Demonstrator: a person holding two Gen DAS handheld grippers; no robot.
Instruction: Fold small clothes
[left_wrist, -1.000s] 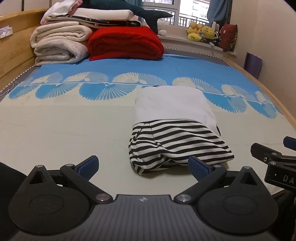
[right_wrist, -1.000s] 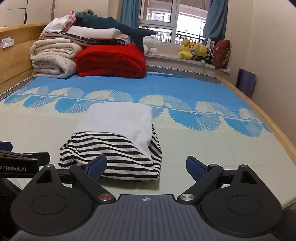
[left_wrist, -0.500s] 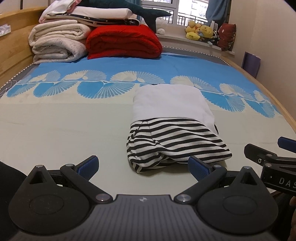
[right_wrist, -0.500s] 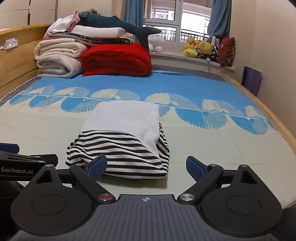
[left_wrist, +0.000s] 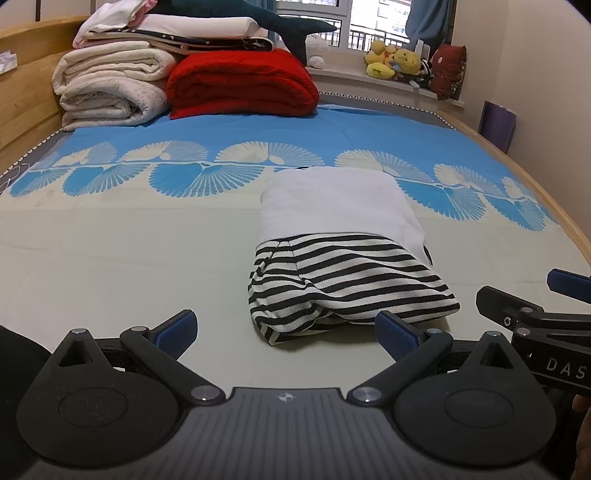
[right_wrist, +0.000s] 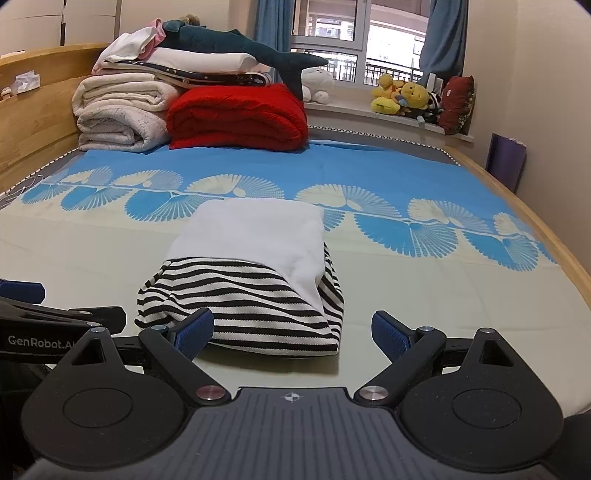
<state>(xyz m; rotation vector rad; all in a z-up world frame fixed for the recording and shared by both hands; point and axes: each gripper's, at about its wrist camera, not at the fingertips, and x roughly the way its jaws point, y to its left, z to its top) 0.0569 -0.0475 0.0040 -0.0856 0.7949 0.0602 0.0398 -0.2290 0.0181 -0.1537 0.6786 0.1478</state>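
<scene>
A home bedroom: a wide bed (right_wrist: 424, 295) with a wooden frame and blue fan-patterned sheet, folded blankets (right_wrist: 236, 116) stacked at its head, a plush shark (right_wrist: 236, 40) on top, and stuffed toys (right_wrist: 406, 98) along the curtained windowsill.

"What's around the bed (right_wrist: 461, 295)?"

"A wooden headboard (right_wrist: 33, 122) on its left side, and beyond its far end a window (right_wrist: 354, 40) with blue curtains (right_wrist: 445, 37). Daylight comes through. A cream wall (right_wrist: 546, 92) runs along its right side."
</scene>
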